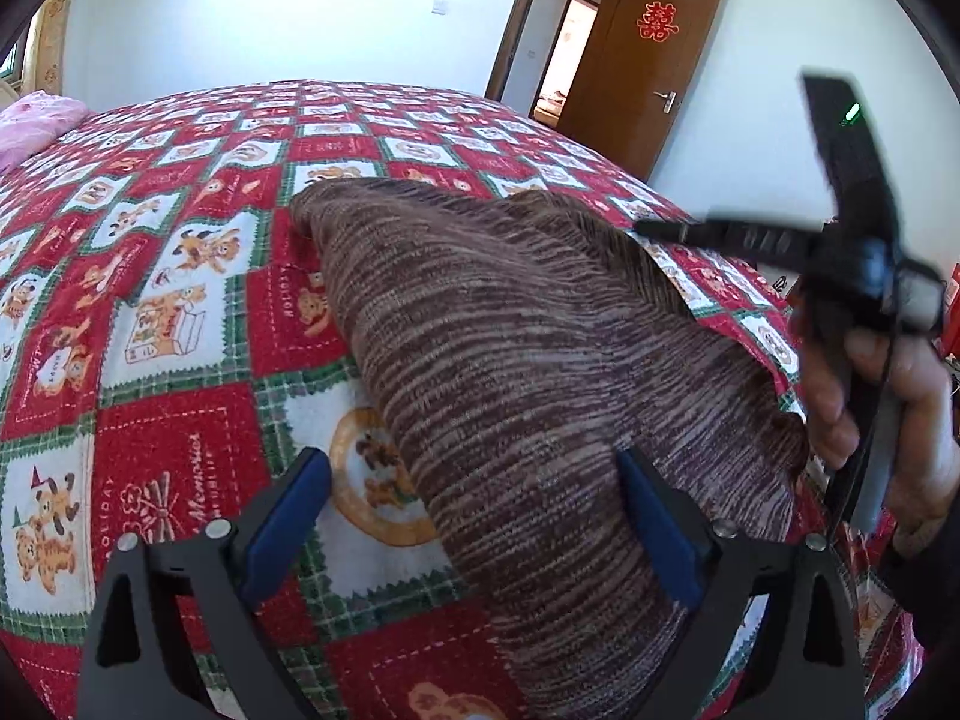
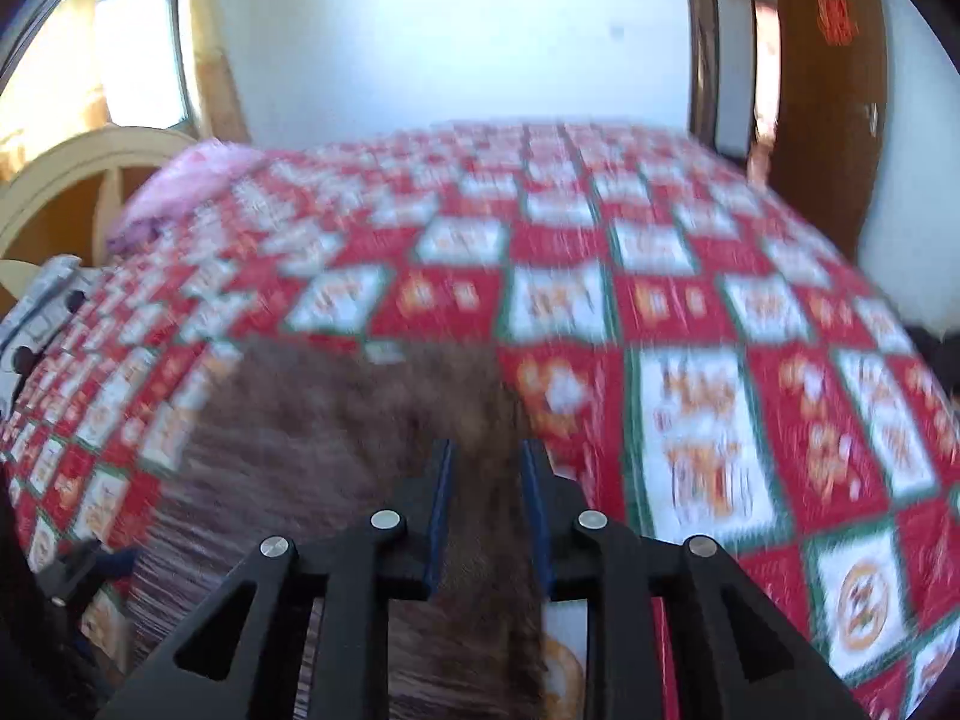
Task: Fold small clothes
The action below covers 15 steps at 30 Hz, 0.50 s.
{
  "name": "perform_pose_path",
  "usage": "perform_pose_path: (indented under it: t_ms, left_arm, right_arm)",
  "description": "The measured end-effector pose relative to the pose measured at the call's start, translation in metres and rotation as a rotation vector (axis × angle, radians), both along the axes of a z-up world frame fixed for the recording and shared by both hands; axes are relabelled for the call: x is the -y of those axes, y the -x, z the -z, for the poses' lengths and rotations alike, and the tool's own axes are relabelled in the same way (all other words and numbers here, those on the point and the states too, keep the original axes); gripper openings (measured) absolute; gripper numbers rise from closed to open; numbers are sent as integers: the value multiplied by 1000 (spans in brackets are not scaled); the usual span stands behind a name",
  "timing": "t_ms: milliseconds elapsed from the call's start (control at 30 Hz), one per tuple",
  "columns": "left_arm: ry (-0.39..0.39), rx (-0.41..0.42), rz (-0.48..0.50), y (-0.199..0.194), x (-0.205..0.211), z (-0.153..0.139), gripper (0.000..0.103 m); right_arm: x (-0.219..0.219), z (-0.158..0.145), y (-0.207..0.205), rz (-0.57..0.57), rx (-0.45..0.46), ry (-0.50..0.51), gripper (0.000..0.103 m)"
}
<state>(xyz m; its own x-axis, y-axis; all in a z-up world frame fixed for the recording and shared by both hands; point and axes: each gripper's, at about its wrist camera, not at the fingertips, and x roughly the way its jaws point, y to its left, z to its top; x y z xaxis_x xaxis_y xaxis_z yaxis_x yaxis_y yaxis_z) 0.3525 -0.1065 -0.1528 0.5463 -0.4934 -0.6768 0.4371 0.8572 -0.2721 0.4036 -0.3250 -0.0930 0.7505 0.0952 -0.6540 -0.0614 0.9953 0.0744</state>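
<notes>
Left gripper [image 1: 474, 516] jaws wide open, brown striped knit garment [image 1: 510, 330] under them at 12 o'clock on bed [image 1: 180, 276]; right gripper [image 2: 485, 510] jaws pinch its edge.

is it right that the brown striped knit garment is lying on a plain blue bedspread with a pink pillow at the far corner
Not quite. In the left wrist view the bedspread is a red, white and green check with cartoon bears, not plain blue. The brown striped knit garment lies on it, and the pink pillow is there.
</notes>
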Motion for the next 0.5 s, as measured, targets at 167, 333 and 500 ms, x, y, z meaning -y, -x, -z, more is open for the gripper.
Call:
perform_pose_path:
  t_ms: [167, 333, 500]
  left_arm:
    - [-5, 5, -7, 1, -1, 0, 99]
    - [-15, 2, -11, 0, 0, 1, 102]
    - [-23, -3, -13, -2, 1, 2, 103]
  right_arm:
    - [-27, -4, -17, -227, -59, -119, 24]
    - [-7, 43, -59, -80, -248, -53, 24]
    - [14, 26, -38, -53, -176, -174, 27]
